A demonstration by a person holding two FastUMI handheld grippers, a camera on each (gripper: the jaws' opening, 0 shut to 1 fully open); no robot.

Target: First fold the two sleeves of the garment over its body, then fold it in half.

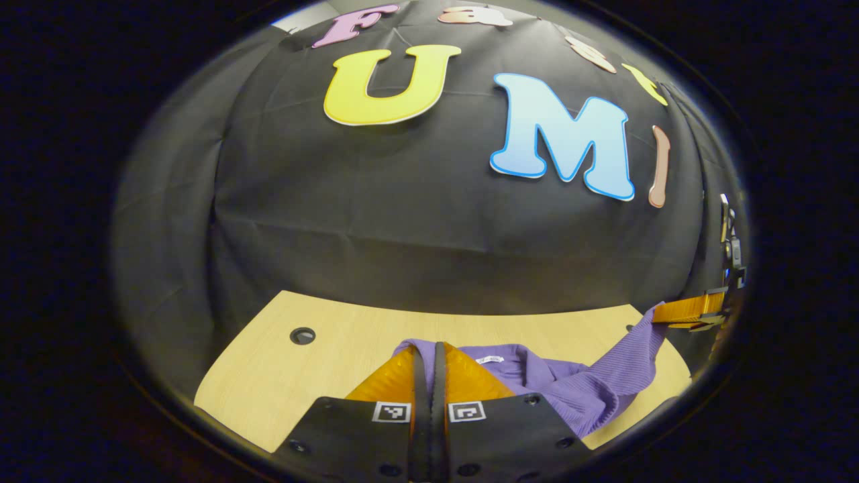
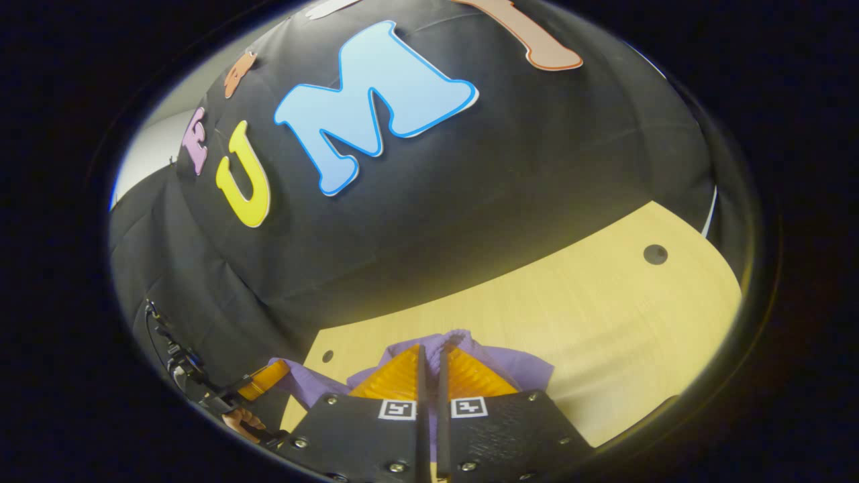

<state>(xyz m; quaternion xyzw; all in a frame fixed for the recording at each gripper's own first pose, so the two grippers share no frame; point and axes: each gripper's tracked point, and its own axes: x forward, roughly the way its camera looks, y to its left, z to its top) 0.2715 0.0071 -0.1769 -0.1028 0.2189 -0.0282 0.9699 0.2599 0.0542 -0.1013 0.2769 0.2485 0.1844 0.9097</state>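
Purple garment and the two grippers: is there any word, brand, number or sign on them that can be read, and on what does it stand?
Purple garment: small white neck label, too small to read.
Left gripper: two square coded markers, patterns only, no letters.
Right gripper: a like marker pair, no letters either.
Nothing here reads as text.

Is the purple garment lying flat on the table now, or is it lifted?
Lifted: both grippers pinch the purple garment and hold it up, hanging bunched above the wooden table.
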